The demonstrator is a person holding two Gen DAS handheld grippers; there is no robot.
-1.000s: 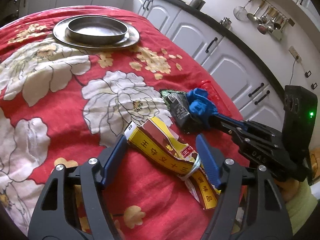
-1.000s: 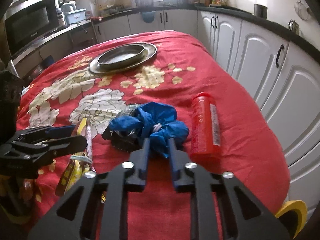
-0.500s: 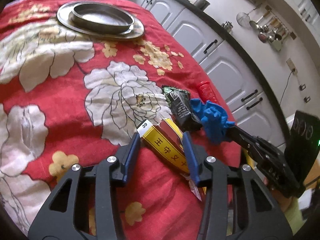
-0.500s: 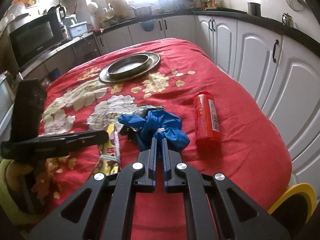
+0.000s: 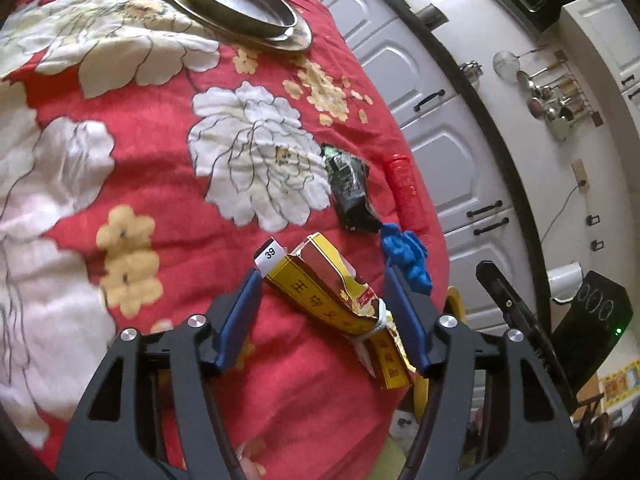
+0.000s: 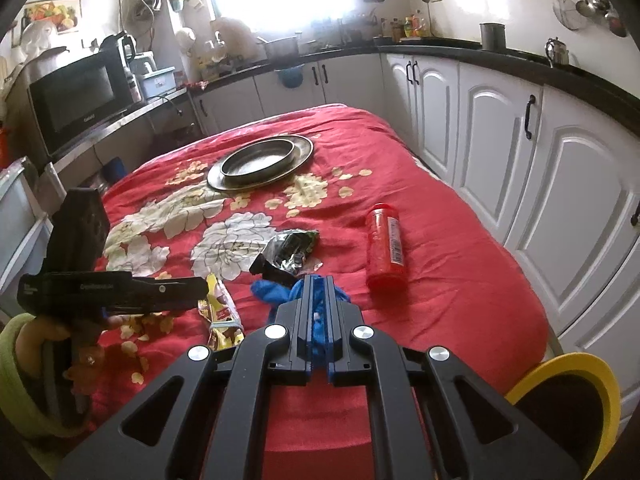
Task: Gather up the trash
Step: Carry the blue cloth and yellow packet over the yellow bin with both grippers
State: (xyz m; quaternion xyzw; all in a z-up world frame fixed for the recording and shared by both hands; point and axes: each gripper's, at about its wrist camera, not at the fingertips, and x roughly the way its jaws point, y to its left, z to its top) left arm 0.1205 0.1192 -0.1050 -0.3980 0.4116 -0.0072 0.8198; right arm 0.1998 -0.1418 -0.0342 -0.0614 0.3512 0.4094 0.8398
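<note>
**One piece lifted, three to go**

While the right tool [image 6: 319, 280] is clenched on the crumpled blue plastic glove [image 6: 276, 294], the left tool [image 5: 324, 280] has just been opening; its jaws stand released either side of the flattened yellow-and-red paper carton [image 5: 332, 300], which lies on the red floral tabletop [image 5: 160, 200]. Farther off, a crushed black foil wrapper [image 5: 350, 194] and a red plastic bottle [image 6: 384, 248] at the right edge wait uncollected. A yellow bin rim [image 6: 568, 376] shows near right.
</note>
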